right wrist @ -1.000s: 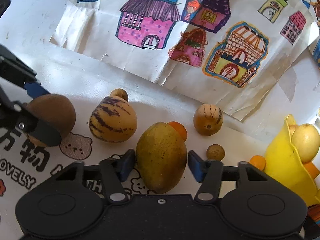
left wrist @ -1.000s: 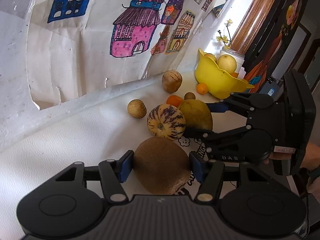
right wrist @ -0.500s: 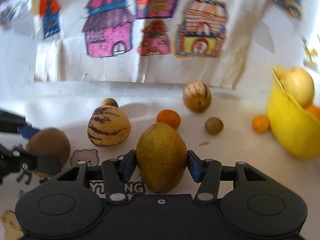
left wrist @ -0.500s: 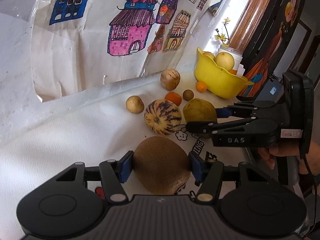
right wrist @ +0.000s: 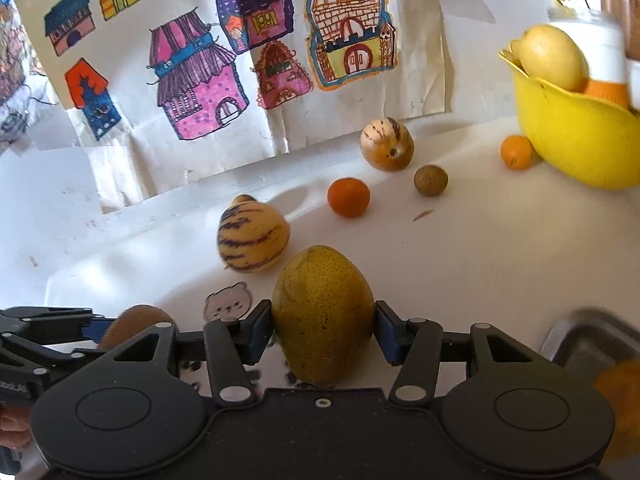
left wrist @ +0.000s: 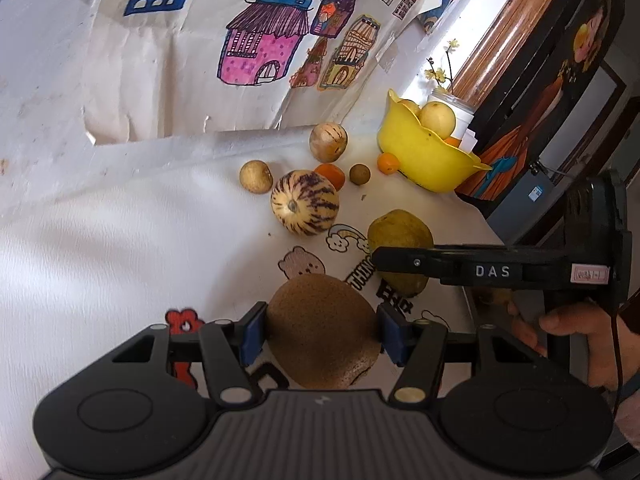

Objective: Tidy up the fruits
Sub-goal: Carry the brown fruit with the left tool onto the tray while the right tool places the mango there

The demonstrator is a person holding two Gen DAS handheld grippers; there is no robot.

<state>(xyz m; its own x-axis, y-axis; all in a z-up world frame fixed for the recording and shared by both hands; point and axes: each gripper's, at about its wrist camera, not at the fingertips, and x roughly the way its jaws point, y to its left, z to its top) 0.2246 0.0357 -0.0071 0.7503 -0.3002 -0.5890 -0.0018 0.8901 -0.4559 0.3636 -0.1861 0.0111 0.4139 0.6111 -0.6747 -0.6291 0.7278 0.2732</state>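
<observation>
My left gripper is shut on a brown kiwi and holds it above the white tablecloth. My right gripper is shut on a yellow-green mango, also lifted; the mango also shows in the left wrist view behind the right gripper's finger. A yellow bowl with a yellow fruit and oranges stands at the far right. On the cloth lie a large striped melon, a small striped melon, an orange and a small brown fruit.
A small orange lies against the bowl. A pale round fruit lies left of the large melon. Paper with drawn houses hangs on the wall behind. A metal tray corner shows at the right. A white jar stands behind the bowl.
Both grippers have pulled back and risen with their fruit. The right gripper has swung right, so the bowl looms larger in its view, and it has carried the mango away from the melon.
</observation>
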